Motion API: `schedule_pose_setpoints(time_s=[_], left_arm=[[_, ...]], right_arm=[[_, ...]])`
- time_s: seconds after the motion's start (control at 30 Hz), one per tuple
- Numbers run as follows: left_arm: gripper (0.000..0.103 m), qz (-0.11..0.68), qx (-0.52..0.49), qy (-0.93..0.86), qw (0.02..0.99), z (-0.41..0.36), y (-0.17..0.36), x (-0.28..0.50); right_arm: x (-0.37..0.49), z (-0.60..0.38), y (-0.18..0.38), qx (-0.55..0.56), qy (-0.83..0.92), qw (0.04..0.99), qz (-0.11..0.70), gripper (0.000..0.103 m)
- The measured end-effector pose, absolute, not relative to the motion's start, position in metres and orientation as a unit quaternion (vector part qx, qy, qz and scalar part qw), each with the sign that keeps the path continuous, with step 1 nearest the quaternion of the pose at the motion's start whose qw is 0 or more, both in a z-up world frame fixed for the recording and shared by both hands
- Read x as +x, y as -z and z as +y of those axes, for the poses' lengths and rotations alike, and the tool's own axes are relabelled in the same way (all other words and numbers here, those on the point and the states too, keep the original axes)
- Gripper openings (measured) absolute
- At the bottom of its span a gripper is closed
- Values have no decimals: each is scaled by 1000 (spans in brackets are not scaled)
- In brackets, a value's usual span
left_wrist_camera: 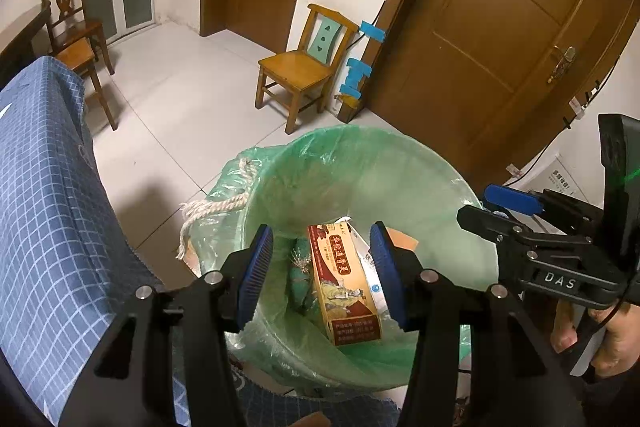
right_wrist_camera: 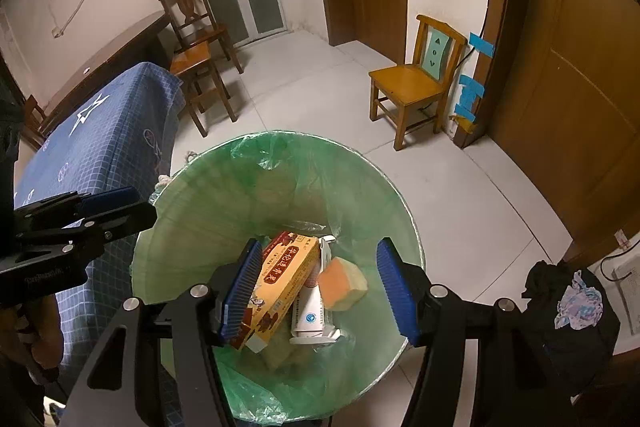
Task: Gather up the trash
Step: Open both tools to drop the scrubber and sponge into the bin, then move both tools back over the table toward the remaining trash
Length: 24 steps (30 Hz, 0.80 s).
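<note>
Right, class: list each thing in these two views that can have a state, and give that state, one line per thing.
Left gripper: jaws open, nothing between them, above the bin.
Right gripper: jaws open, holding nothing.
Trash bin: lined with green bag, partly filled.
Yellow box: lying in the bin.
White tube: in the bin.
Orange sponge: in the bin.
Near door: closed.

The bin liner is a see-through pale green. Inside it, the carton is yellow-orange with dark red panels and red lettering, the tube box is white with a small blue logo, and the sponge is orange on one face, pale yellow on the rest. Both tools have black frames with ribbed blue pads. The bench cloth is blue with a thin white grid and white star outlines. Floor tiles are plain light grey, the little chair is honey yellow with a mint green back panel.
</note>
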State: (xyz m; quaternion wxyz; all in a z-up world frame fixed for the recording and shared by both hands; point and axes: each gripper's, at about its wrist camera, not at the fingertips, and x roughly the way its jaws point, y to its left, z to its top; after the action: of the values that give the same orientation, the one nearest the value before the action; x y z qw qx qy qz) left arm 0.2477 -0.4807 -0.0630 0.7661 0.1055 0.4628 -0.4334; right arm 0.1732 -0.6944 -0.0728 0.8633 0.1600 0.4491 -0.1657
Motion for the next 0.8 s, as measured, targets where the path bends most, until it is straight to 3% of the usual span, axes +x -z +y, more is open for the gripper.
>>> schedule_pose_setpoints(time_s=[0.23,0.6,0.8], left_arm=[[49,452,101,423,779,-444,48,238],[49,435,78,398,804,-369,23,235],[50,414,59,391,820,-309,-4,230]], right_arm=[[157,-650,46,124,149,894,403,63],[141,-548,-1,98,92,940,312,77],[150,-497,-6,90,44,945,310,81]])
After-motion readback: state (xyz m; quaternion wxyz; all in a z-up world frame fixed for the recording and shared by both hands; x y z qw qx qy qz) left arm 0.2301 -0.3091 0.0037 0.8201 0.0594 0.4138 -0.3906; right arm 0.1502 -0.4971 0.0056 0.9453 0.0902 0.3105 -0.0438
